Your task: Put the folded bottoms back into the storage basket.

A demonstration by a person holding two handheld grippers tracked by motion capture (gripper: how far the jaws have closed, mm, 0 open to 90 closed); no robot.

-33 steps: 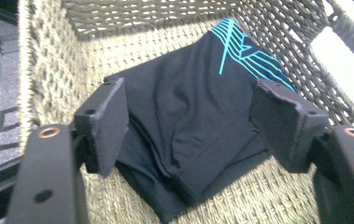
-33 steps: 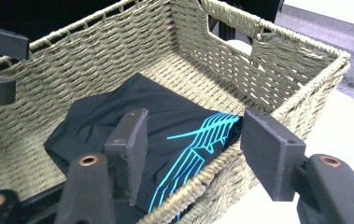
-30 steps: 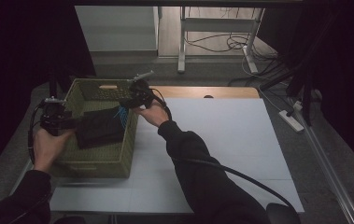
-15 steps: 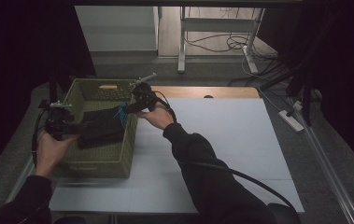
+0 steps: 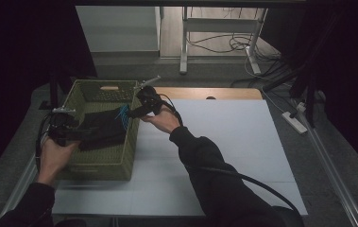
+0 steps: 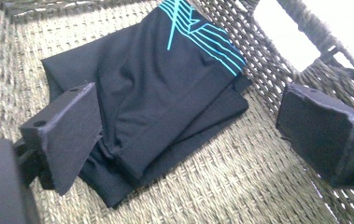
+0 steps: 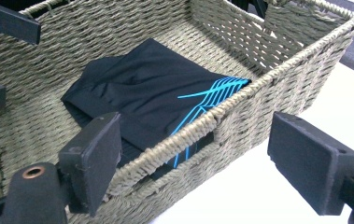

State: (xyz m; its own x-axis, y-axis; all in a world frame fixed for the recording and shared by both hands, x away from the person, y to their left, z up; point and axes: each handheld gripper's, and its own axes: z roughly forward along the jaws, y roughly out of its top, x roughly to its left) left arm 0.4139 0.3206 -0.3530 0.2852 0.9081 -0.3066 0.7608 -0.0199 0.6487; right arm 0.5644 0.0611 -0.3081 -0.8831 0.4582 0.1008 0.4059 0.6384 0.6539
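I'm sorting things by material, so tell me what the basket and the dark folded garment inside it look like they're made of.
The basket looks woven from twisted natural fibre, seagrass or paper cord perhaps: matte olive-tan strands in ropey rows, with a cut-out handle. The dark folded garment looks like smooth, thin stretch knit, likely synthetic sportswear: a soft, even surface with printed turquoise stripes. The exact fibres cannot be told.

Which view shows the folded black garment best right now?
The left gripper view: the garment lies close and unblocked on the basket floor, teal stripes clear. The right gripper view shows it partly behind the basket rim. The high view shows it small and dark.
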